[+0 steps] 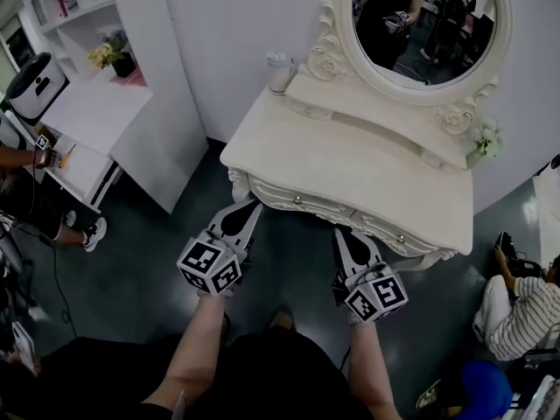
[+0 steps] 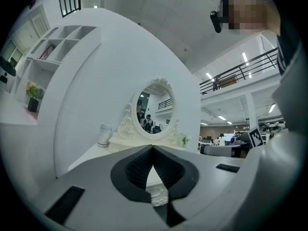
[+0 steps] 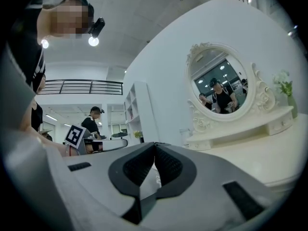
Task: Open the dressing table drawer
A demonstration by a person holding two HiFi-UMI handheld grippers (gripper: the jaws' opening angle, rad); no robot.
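Two bare forearms (image 1: 197, 348) reach forward from the bottom of the head view, with one two-jaw gripper in each hand, both pointing level at the furniture. Left gripper (image 1: 252, 206): jaws clenched tip to tip, nothing between them. Its tips are just beside the left front corner of the cream carved-wood dressing table (image 1: 350, 160); contact unclear. Right gripper (image 1: 343, 234): jaws also pressed together and empty, just short of the table front, between the two knobs.

One table, with one oval mirror (image 1: 424, 24) at its back. Two drawer fronts (image 1: 284, 195) along the table front, each with one small brass knob (image 1: 297, 199), both closed. One white cup-like container (image 1: 280, 70) at the back left corner, one small vase of pale flowers (image 1: 484, 138) at the back right. One white shelf unit (image 1: 96, 16) at left holds one pot of yellow flowers (image 1: 112, 55). One seated person in a striped shirt (image 1: 525, 309) at the right edge.
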